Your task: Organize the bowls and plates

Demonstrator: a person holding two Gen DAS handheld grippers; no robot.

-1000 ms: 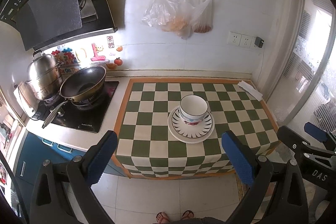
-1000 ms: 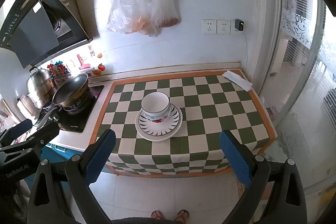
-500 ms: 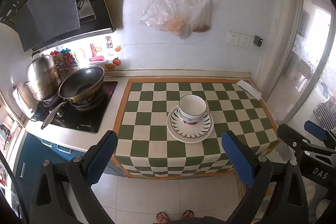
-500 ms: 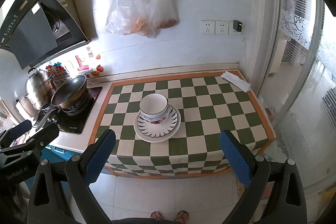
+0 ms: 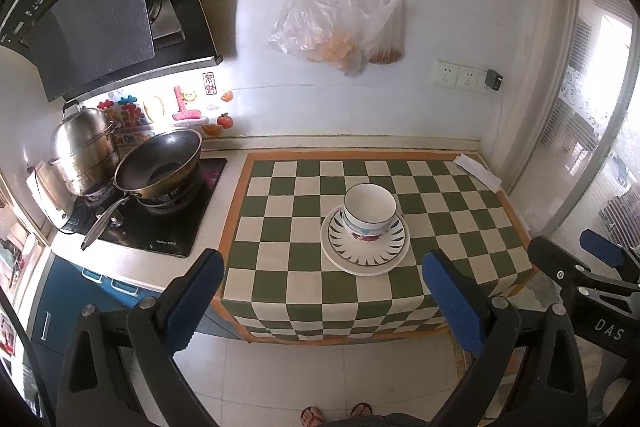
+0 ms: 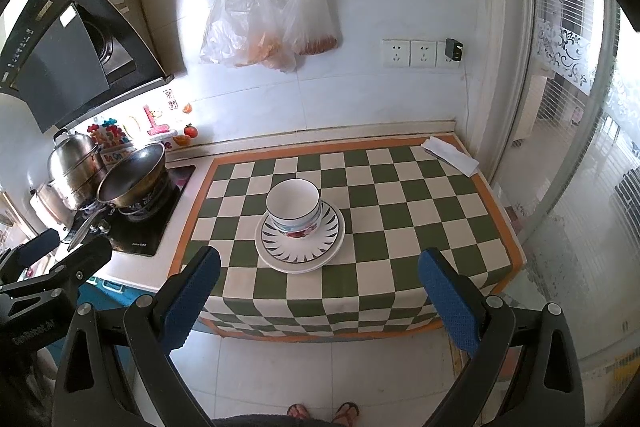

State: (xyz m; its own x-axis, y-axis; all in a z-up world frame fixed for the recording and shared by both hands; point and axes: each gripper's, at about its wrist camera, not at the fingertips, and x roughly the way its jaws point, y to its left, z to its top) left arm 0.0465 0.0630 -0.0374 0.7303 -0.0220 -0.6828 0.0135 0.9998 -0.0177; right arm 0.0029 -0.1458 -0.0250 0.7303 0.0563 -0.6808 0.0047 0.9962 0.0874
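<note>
In the left wrist view, a round white bowl with a thin dark rim line and a red and blue band low on its side stood upright, mouth upward, on stacked round plates, the upper one ringed with dark pointed marks; the stack sat near the middle of a counter covered by a green-and-cream checked cloth edged in orange. The left gripper hung over the floor short of the counter, its blue textured pads wide apart and holding nothing. At the right edge the black frame of the right gripper showed side-on. A dark wok and a shiny steel steamer pot sat on the black hob to the left, and thin plastic bags hung from a wall rail. The right wrist view showed the same bowl on the plates, seen more from the right, with the right gripper likewise spread wide and empty over the floor tiles. Only here did three wall sockets appear square-on, while the left gripper intruded at the left edge. A folded white cloth lay at the far right corner of the counter
</note>
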